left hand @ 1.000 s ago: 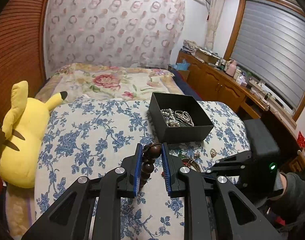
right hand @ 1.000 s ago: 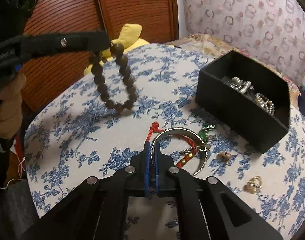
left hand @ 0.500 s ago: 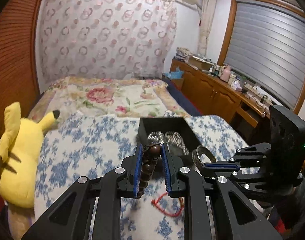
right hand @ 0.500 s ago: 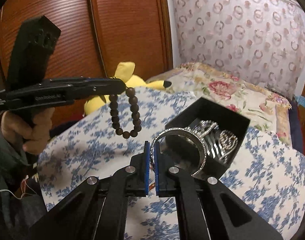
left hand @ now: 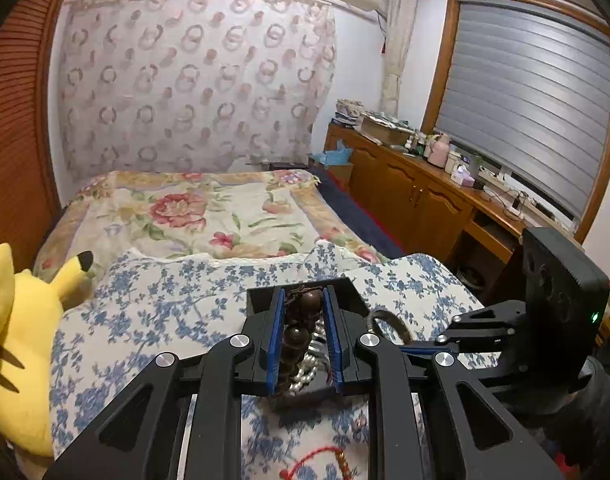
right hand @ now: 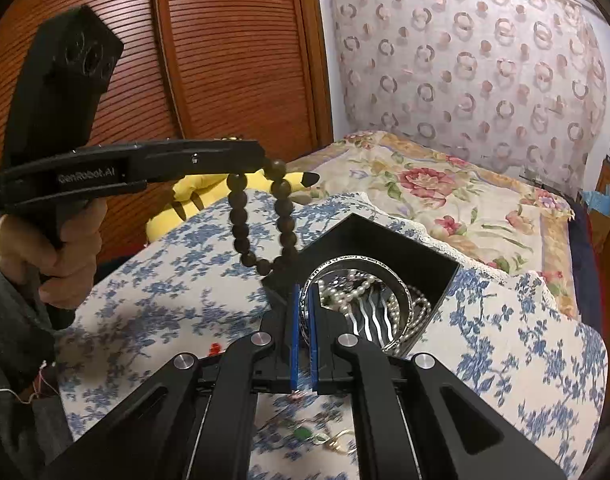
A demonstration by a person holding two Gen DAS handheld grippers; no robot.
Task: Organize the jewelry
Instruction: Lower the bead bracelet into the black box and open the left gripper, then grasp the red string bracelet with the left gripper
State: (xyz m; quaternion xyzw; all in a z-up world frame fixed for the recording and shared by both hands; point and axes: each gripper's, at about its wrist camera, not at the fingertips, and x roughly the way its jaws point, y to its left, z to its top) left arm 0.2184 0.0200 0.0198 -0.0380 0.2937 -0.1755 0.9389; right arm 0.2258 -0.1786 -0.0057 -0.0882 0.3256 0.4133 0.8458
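Note:
My left gripper (left hand: 303,300) is shut on a dark wooden bead bracelet (left hand: 298,332). In the right wrist view the bracelet (right hand: 283,220) hangs from that gripper (right hand: 261,160) above the near left corner of the black box (right hand: 409,246). My right gripper (right hand: 303,292) is shut on a silver bangle (right hand: 401,284) and holds it over the box, which contains pearls (right hand: 353,294) and other silver pieces. In the left wrist view the box (left hand: 261,300) lies under my fingers and the bangle (left hand: 389,320) shows at the right.
The box stands on a blue-flowered cloth (right hand: 177,280). A red cord bracelet (left hand: 333,460) and small loose pieces (right hand: 325,436) lie on the cloth near me. A yellow plush toy (left hand: 13,344) sits at the left. Wooden doors (right hand: 225,60) stand behind.
Both grippers have lifted their pieces off the cloth and carried them forward to the black box. The bead bracelet and the bangle now hang over it.

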